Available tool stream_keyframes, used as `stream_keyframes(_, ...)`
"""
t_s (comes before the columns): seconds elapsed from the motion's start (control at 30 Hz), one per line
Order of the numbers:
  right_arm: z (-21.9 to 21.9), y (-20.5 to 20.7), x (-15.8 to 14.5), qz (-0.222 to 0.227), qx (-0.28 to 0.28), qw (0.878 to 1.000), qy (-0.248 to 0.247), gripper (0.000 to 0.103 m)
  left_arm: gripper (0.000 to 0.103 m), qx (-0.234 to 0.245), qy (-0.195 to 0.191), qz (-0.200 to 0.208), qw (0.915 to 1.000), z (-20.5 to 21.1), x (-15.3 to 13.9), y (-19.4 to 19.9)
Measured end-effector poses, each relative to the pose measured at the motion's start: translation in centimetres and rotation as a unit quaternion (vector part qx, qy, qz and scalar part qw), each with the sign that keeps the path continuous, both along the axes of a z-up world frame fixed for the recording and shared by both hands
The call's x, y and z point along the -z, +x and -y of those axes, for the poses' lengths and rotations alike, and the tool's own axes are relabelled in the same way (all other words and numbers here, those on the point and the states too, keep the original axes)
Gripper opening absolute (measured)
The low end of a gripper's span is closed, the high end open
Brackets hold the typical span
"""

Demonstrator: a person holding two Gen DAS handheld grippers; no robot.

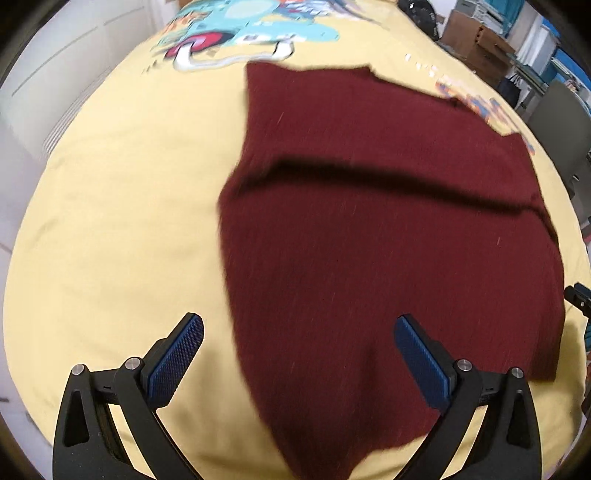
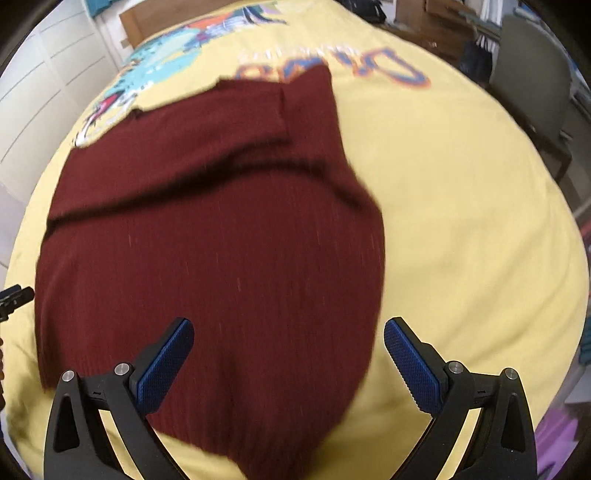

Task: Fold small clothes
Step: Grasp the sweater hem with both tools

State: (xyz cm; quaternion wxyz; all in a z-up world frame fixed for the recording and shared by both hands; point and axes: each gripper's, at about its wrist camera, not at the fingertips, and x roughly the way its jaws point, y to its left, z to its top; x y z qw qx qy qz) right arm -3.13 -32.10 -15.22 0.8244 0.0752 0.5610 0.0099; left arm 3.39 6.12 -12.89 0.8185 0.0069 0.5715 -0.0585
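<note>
Now, garment: a maroon knit (image 1: pixel 388 240) lies flat on the yellow sheet (image 1: pixel 110 221), one fold edge already running across it, so it looks partly folded.
Left gripper (image 1: pixel 299 350): jaws spread wide, holding nothing, poised over the knit's near left edge, probably to take that side for the next fold.
Right gripper (image 2: pixel 288 350): jaws likewise spread and empty, above the near right part of the knit (image 2: pixel 221 240).
Sheet print: cartoon artwork (image 1: pixel 240 33) and orange-blue lettering (image 2: pixel 332 70), upside down and too blurred to read.
Labels: none visible on the knit.
</note>
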Motion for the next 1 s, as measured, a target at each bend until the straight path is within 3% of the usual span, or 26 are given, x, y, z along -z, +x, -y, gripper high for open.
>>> stream_keyframes(0.2,0.9,-2.5,2.1,-0.04,0.018,0.999,0.023,0.102,0.102,-0.015,-0.003,-0.038,0.9991,-0.9,2.5,-3.2)
stream_keyframes(0.43,0.0,-3.0,3.8,-0.079,0.003,0.996,0.048,0.102,0.101,-0.01,-0.016,-0.074,0.9971,0.1,5.7,-4.2)
stream_keyframes(0.53,-0.8,-3.2,4.2,-0.092,-0.011,0.994,0.051,0.101,0.087,0.002,-0.017,-0.072,0.9972,1.1,5.6,-4.2)
stream_keyframes(0.57,-1.0,-3.2,4.3,-0.097,-0.013,0.994,0.051,0.094,0.077,0.008,-0.021,-0.071,0.9972,1.4,5.5,-4.1)
stream_keyframes(0.67,-0.9,-3.5,4.8,-0.112,-0.012,0.991,0.078,0.045,0.056,0.022,-0.024,-0.07,0.997,2.3,5.0,-4.1)
stream_keyframes(0.7,-0.8,-3.4,5.1,-0.117,-0.008,0.989,0.091,0.036,0.047,0.027,-0.022,-0.071,0.9969,2.6,4.9,-4.1)
stream_keyframes(0.73,-0.6,-3.5,5.1,-0.119,-0.006,0.988,0.102,0.032,0.041,0.035,-0.023,-0.071,0.9966,3.1,4.7,-4.1)
stream_keyframes(0.8,-0.2,-3.7,4.8,-0.115,-0.005,0.986,0.119,0.02,0.017,0.049,-0.041,-0.075,0.9951,4.0,4.3,-4.0)
stream_keyframes(1.0,1.0,-2.9,1.6,-0.08,-0.006,0.988,0.134,0.012,0.011,0.056,-0.07,-0.067,0.9937,5.1,2.0,-3.2)
